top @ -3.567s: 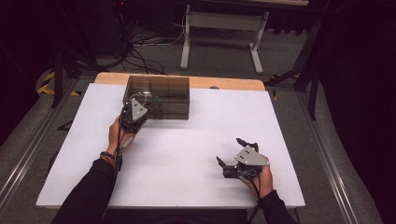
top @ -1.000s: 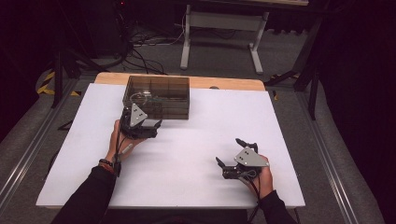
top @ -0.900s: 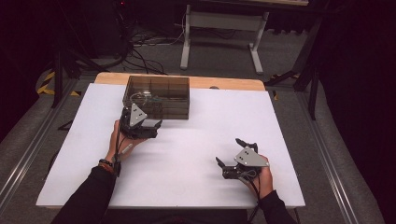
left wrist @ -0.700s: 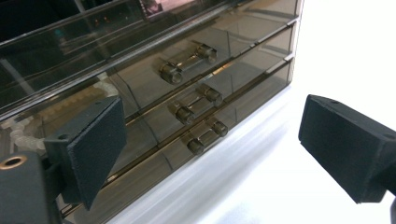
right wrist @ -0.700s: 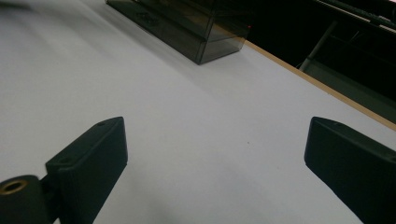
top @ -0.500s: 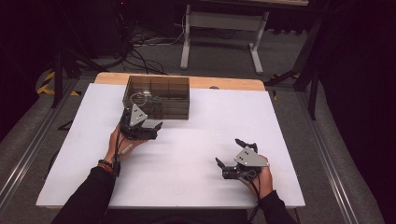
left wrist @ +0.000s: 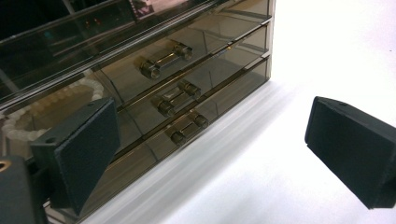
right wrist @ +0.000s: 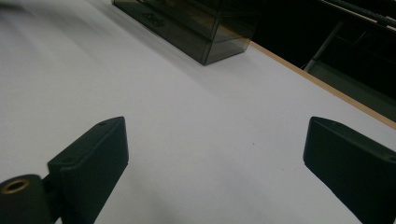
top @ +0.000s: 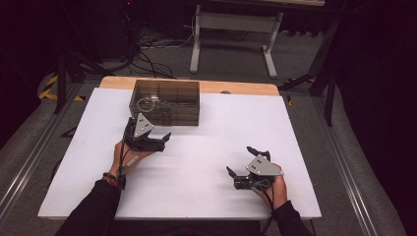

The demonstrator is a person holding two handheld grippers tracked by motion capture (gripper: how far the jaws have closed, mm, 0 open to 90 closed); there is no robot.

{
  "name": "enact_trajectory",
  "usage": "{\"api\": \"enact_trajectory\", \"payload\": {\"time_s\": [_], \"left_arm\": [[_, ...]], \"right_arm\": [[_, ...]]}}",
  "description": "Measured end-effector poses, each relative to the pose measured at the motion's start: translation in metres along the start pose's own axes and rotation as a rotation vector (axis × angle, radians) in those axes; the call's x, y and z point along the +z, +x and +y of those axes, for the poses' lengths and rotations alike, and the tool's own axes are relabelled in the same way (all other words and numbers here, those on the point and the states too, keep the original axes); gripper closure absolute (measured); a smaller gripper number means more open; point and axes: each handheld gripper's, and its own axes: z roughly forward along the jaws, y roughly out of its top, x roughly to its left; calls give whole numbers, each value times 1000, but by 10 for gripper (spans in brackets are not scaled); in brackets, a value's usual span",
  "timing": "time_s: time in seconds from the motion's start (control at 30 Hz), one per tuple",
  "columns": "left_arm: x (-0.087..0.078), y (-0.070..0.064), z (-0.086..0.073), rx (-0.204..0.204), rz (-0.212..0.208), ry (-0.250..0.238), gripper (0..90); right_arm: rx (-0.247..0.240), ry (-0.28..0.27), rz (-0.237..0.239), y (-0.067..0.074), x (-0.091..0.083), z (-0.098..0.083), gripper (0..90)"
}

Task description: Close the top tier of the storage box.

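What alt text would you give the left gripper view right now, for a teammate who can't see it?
The left tool is open, its two black jaws spread wide in front of a smoked transparent drawer box with three handled drawers, all shut. A string of pale beads shows through the box's wall at the left, and the box stands on a white table.

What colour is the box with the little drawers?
The drawer box is see-through smoky brown, clearest in the left gripper view.

White table (top: 196, 167), wood far edge, smoky drawer box (top: 164, 102) near back.
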Motion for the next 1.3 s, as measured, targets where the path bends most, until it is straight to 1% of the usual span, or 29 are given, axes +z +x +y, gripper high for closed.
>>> {"api": "enact_trajectory", "payload": {"time_s": [0.1,0.17,0.27,0.3,0.37,0.47,0.57,0.67,0.73,0.83,1.1,1.17,1.3], "left_arm": [[-2,-2,-1,3,-6,-3,44],[-3,-3,-2,12,-4,2,45],[-4,-5,-3,14,4,-11,48],[-6,-7,-3,23,-4,-13,52],[-7,-10,-3,35,-4,-20,52],[-8,-13,-3,37,-12,-23,53],[-9,-17,-2,50,-26,-30,53],[-11,-17,-1,54,-29,-35,57],[-12,-17,-1,43,-34,-39,56],[-13,-17,-2,43,-36,-36,53],[-18,-22,-5,67,-45,-31,49],[-19,-24,-5,64,-48,-32,49],[-20,-25,-6,75,-47,-28,48]], "right_arm": [[1,-4,0,0,-1,0,73],[0,-5,-1,-1,-1,0,73],[0,-6,-1,0,-1,0,73],[-1,-13,0,0,-2,1,73],[-5,-16,1,1,-2,1,73],[-5,-12,6,1,-2,1,73],[-4,-16,7,2,-3,1,73],[-4,-13,9,2,-2,1,73],[-4,-13,11,2,-2,1,73],[-3,-13,12,3,-2,1,73],[-2,-13,14,3,-2,1,72],[-4,-12,15,3,-1,1,72],[-5,-13,16,3,-2,1,72]]}}
